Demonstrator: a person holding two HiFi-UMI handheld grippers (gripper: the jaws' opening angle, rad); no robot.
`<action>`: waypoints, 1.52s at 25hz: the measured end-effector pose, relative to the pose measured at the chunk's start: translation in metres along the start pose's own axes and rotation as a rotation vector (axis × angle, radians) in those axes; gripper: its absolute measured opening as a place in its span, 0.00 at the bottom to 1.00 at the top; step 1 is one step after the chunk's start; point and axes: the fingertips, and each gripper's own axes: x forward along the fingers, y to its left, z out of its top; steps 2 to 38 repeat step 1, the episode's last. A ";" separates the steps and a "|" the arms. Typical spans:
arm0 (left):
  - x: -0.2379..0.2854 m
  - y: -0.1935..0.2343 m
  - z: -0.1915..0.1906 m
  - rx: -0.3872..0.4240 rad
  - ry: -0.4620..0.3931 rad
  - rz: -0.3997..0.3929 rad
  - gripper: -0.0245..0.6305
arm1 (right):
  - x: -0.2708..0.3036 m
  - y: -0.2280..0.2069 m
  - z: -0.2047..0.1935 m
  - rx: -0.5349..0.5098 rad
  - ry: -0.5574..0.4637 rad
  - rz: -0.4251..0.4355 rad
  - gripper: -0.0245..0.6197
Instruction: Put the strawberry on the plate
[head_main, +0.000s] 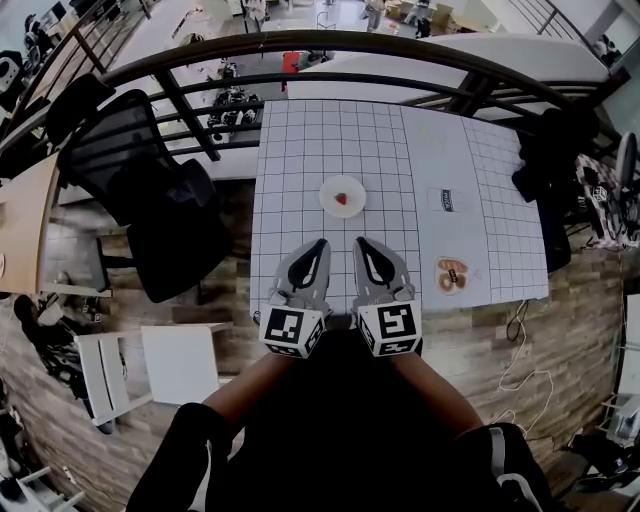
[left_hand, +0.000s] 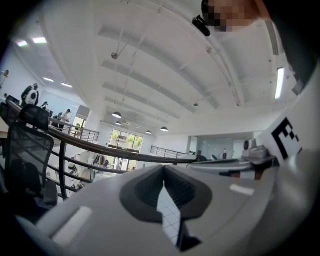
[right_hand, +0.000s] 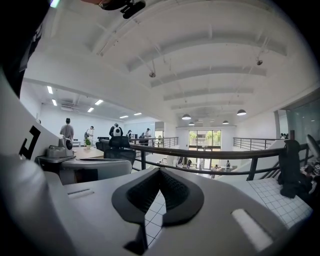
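A small red strawberry (head_main: 341, 198) lies on a round white plate (head_main: 329, 187) in the middle of the gridded white table (head_main: 300, 160). Both grippers rest side by side at the table's near edge, well short of the plate. My left gripper (head_main: 322, 243) has its jaws together with nothing between them, and my right gripper (head_main: 358, 242) is shut and empty too. In the left gripper view the jaw tips (left_hand: 163, 170) meet over the grid. The right gripper view shows the same closed tips (right_hand: 159, 171). Neither gripper view shows the plate or the strawberry.
A white mat (head_main: 440, 170) covers the table's right part, carrying a small card (head_main: 444, 200) and a printed picture (head_main: 451, 275). A black office chair (head_main: 140, 180) stands to the left. A dark railing (head_main: 330, 45) runs beyond the far edge. A black bag (head_main: 545, 160) sits at the right edge.
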 end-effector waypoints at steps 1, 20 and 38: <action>-0.002 0.002 -0.001 -0.002 0.001 0.001 0.05 | 0.001 0.003 -0.001 0.000 0.004 0.005 0.04; -0.002 0.002 -0.001 -0.002 0.001 0.001 0.05 | 0.001 0.003 -0.001 0.000 0.004 0.005 0.04; -0.002 0.002 -0.001 -0.002 0.001 0.001 0.05 | 0.001 0.003 -0.001 0.000 0.004 0.005 0.04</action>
